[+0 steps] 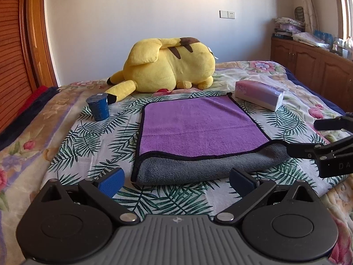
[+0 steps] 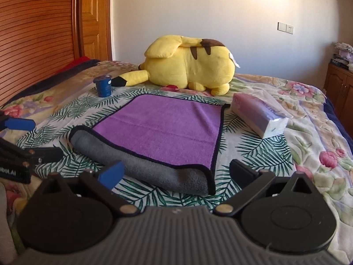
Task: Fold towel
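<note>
A purple towel [image 1: 198, 125] with a grey underside and black trim lies on the leaf-print cloth [image 1: 92, 141], its near edge folded over so grey shows. It also shows in the right wrist view [image 2: 163, 130]. My left gripper [image 1: 176, 183] is open and empty, just short of the towel's near grey fold. My right gripper [image 2: 176, 176] is open and empty, its jaws either side of the towel's near right corner. The right gripper also shows at the right edge of the left wrist view [image 1: 308, 138].
A yellow plush toy [image 1: 169, 66] lies behind the towel. A blue cup [image 1: 98, 108] stands at the far left, a tissue pack [image 1: 258, 95] at the far right. Wooden cabinets [image 1: 308, 66] line the right wall, a wooden door [image 2: 94, 19] the left.
</note>
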`<action>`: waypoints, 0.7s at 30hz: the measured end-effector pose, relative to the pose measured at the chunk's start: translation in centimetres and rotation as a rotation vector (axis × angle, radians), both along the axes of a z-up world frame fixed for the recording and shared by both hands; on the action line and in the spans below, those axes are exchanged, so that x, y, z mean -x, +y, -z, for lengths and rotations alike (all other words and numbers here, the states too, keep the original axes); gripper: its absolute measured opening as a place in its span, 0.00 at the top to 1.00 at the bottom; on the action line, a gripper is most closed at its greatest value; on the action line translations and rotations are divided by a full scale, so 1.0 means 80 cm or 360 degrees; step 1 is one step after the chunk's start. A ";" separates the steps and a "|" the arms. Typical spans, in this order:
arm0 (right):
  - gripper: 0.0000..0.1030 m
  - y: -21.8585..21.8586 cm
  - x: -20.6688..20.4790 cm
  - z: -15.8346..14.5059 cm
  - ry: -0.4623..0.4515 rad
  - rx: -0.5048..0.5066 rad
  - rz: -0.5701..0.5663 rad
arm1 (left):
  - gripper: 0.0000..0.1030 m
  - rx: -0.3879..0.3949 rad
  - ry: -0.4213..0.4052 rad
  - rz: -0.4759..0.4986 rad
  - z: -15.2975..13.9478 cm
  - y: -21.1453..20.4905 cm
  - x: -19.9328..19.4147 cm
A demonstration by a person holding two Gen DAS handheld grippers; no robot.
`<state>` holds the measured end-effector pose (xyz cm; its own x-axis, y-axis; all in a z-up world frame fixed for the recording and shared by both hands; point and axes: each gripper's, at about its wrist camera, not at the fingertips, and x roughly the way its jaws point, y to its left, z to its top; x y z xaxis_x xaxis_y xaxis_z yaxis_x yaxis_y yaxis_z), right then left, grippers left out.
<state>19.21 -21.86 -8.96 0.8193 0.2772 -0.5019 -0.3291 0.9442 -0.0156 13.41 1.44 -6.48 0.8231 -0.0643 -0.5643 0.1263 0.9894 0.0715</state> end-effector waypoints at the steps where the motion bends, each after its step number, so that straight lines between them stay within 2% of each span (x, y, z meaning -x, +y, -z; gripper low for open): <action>1: 0.13 0.001 -0.003 0.001 0.0009 0.0003 -0.0008 | 0.18 0.0005 0.0004 -0.0001 0.001 0.002 -0.003; 7: 0.15 0.003 -0.019 0.008 0.0053 0.0010 -0.0028 | 0.24 0.0040 0.0016 -0.0003 0.006 0.014 -0.021; 11: 0.17 0.000 -0.029 0.011 0.0074 -0.0009 -0.0029 | 0.31 0.0027 0.0010 -0.0009 0.010 0.020 -0.033; 21: 0.24 -0.004 -0.062 0.020 0.0112 -0.0015 -0.0023 | 0.43 -0.0008 0.0031 -0.0013 0.027 0.036 -0.064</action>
